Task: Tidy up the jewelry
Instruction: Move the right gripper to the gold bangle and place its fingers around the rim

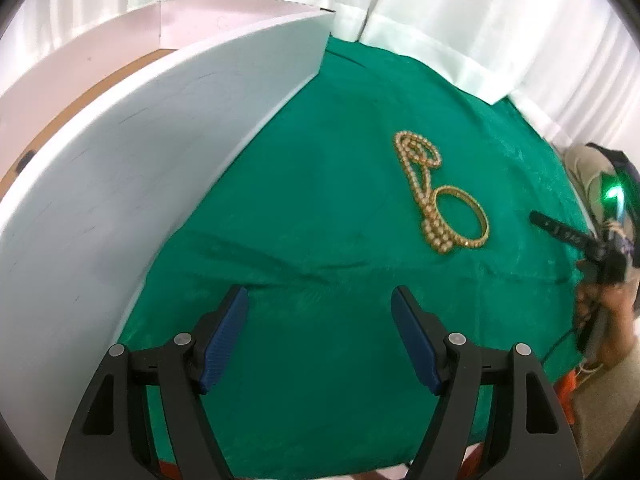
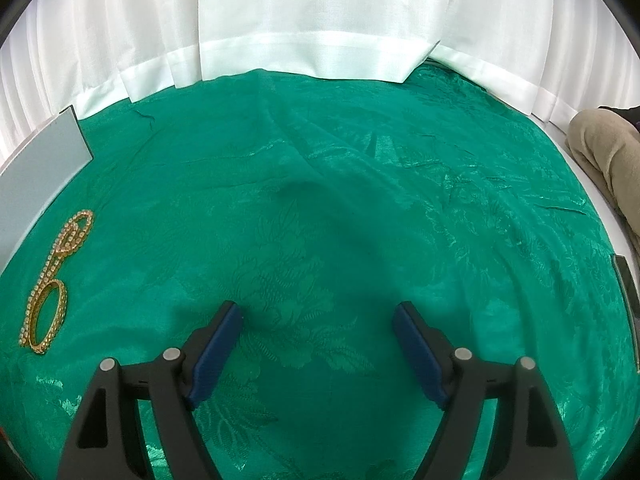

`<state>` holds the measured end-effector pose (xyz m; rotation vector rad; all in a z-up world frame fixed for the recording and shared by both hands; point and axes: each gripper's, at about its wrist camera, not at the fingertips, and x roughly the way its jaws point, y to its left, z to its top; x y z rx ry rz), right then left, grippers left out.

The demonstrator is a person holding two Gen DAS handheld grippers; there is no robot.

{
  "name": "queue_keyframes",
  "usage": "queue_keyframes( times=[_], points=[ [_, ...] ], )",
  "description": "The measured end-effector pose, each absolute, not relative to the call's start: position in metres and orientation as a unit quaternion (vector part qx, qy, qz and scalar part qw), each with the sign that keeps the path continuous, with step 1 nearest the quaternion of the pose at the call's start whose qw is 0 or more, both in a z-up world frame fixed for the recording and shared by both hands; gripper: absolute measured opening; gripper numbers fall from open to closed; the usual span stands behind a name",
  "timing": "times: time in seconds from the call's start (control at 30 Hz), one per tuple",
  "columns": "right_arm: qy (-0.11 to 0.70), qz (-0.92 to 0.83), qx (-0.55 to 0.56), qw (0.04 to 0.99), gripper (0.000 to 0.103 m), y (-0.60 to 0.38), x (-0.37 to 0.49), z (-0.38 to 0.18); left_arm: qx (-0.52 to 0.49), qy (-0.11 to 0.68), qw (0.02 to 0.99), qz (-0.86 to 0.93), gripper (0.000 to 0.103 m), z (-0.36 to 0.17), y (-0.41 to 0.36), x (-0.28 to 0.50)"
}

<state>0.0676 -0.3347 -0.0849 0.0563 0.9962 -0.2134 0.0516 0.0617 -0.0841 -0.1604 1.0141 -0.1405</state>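
Note:
A gold beaded necklace [image 1: 418,172] lies bunched on the green cloth [image 1: 320,200], and a gold bangle [image 1: 462,220] rests against its near end. My left gripper [image 1: 320,300] hovers open over bare cloth, short of the jewelry, nothing between its blue pads. A white box [image 1: 140,160] with a brown inside stands close on its left. In the right wrist view the same necklace [image 2: 72,236] and bangle [image 2: 46,316] sit at the far left edge. My right gripper [image 2: 318,312] is open over bare cloth, well right of them.
White curtains [image 2: 312,20] hang behind the table. The white box's corner [image 2: 48,152] shows at the left of the right wrist view. A person's trouser leg [image 2: 604,148] is at the right edge. The right gripper and the hand holding it [image 1: 600,256] appear right of the jewelry.

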Motion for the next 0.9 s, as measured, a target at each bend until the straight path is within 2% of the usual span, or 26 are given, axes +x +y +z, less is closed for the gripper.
queue_keyframes(
  times=[0.1, 0.27, 0.33, 0.37, 0.4, 0.5, 0.6, 0.9],
  points=[
    [0.457, -0.005, 0.076, 0.886, 0.081, -0.291, 0.051, -0.061, -0.069, 0.479, 0.873, -0.065, 0.077, -0.084, 0.063, 0.047],
    [0.471, 0.098, 0.039, 0.876, 0.078, -0.208, 0.063, -0.053, -0.068, 0.477, 0.873, -0.072, 0.077, -0.083, 0.060, 0.046],
    [0.487, 0.095, 0.012, 0.868, 0.069, -0.191, 0.073, -0.062, -0.066, 0.472, 0.876, -0.073, 0.078, -0.079, 0.061, 0.042],
    [0.504, 0.090, -0.003, 0.859, 0.061, -0.184, 0.080, -0.071, -0.066, 0.470, 0.877, -0.072, 0.079, -0.078, 0.062, 0.041],
    [0.513, 0.088, -0.009, 0.854, 0.047, -0.180, 0.083, -0.078, -0.066, 0.468, 0.879, -0.069, 0.080, -0.077, 0.064, 0.039],
    [0.507, 0.066, -0.044, 0.858, 0.020, -0.176, 0.081, -0.086, -0.072, 0.465, 0.880, -0.060, 0.081, -0.076, 0.072, 0.036],
    [0.503, 0.058, -0.027, 0.862, 0.007, -0.187, 0.077, -0.083, -0.079, 0.471, 0.877, -0.055, 0.082, -0.080, 0.074, 0.040],
    [0.470, -0.003, 0.047, 0.881, 0.006, -0.257, 0.044, -0.065, -0.020, 0.476, 0.877, -0.061, 0.082, -0.080, 0.040, 0.050]
  ],
)
